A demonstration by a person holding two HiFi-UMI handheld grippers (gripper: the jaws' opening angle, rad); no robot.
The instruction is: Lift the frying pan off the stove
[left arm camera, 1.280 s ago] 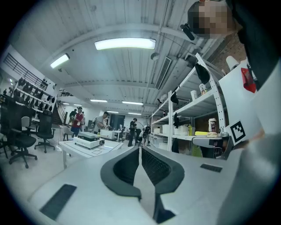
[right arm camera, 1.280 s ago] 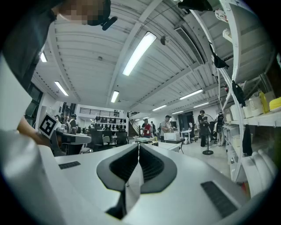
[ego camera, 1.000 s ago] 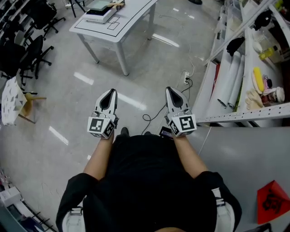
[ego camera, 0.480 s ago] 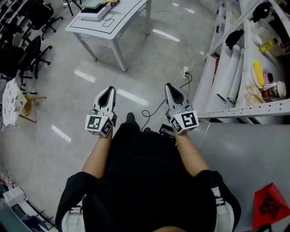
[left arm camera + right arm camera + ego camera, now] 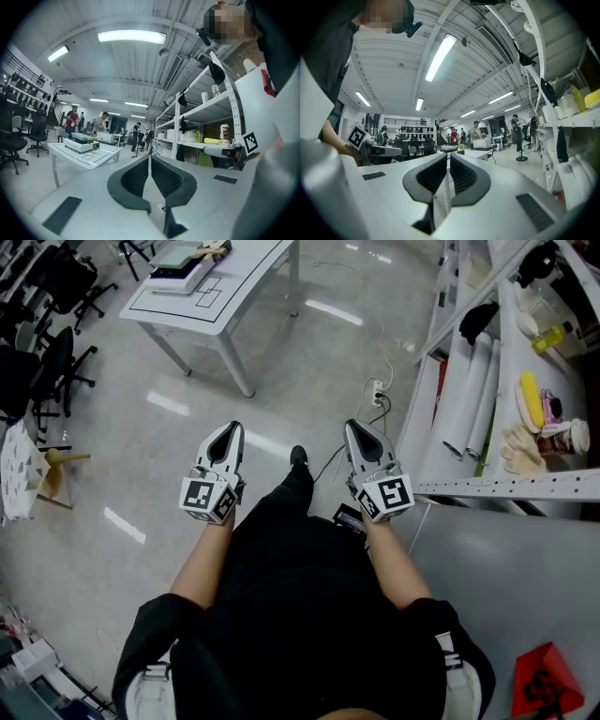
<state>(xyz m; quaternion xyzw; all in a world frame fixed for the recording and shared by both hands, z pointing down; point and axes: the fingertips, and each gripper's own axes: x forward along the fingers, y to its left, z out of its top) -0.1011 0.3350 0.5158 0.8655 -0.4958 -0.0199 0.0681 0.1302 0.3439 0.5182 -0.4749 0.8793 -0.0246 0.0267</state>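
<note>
White plastic forms both tools. The left gripper and the right gripper are held side by side and level in front of a person in a black top. Both point across the glossy grey floor toward the white worktop, which stands well apart from them.

The left gripper view shows that gripper's jaws pressed together with nothing between them. The right gripper view shows the same: jaws closed on empty air.

A flat, box-like stove sits on the far end of the worktop. Something lies on top of it, but it is too small to tell whether it is the frying pan.

Black office chairs stand left of the worktop. To its right, across open floor, a metal shelving rack carries white rolls and a yellow item. A power strip lies on the floor between the worktop and the rack. In both gripper views, several people stand beyond the worktop.
</note>
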